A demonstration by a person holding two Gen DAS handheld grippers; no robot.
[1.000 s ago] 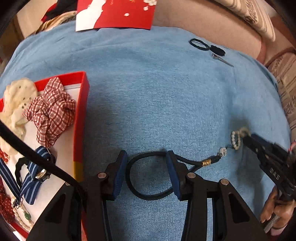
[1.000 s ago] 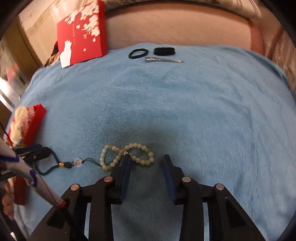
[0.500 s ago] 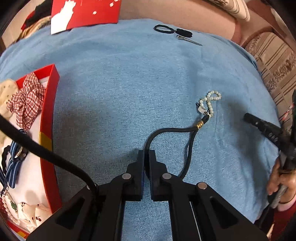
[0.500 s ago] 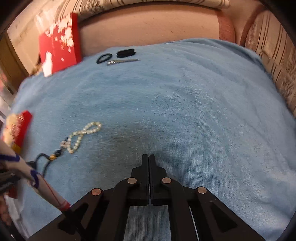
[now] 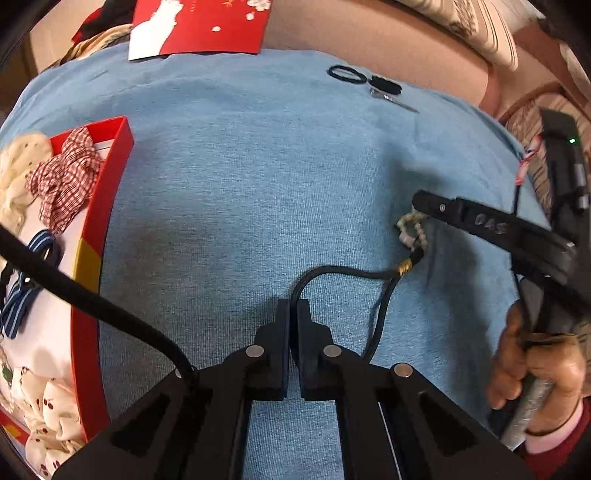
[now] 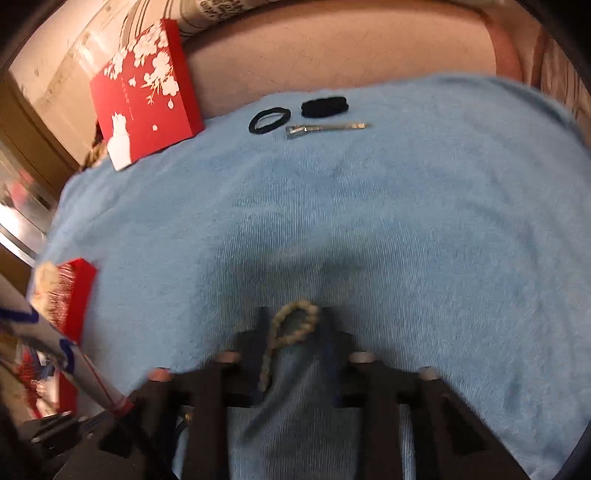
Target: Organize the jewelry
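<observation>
Red box point(image 5: 122, 147): it sits at my far left on the blue towel point(image 5: 258, 184), open, with a checked scrunchie point(image 5: 62, 181) and a striped bow point(image 5: 22, 295) inside.
Box lid point(image 5: 199, 26): it is red with white blossoms and lies at the far edge of the towel.
Left gripper point(image 5: 293, 306): I point down at the towel, my jaws closed tight on the black cord point(image 5: 343, 271), which runs up out of them.
Black cord: from my jaws it curves right to a gold clasp point(image 5: 405, 265), and a second strand loops back toward me.
Hair ties point(image 5: 347, 74): two black ones lie far back, well apart from me, with a metal hair clip point(image 5: 391, 98) just beside them.
Beads point(image 5: 410, 229): the pale loop lies on the towel just past the clasp, right of centre.
Right gripper point(image 6: 295, 314): my jaws are opening. The blurred view shows them apart with the bead loop between them.
Hand point(image 5: 535, 369): at the far right it grips the right gripper's handle.
</observation>
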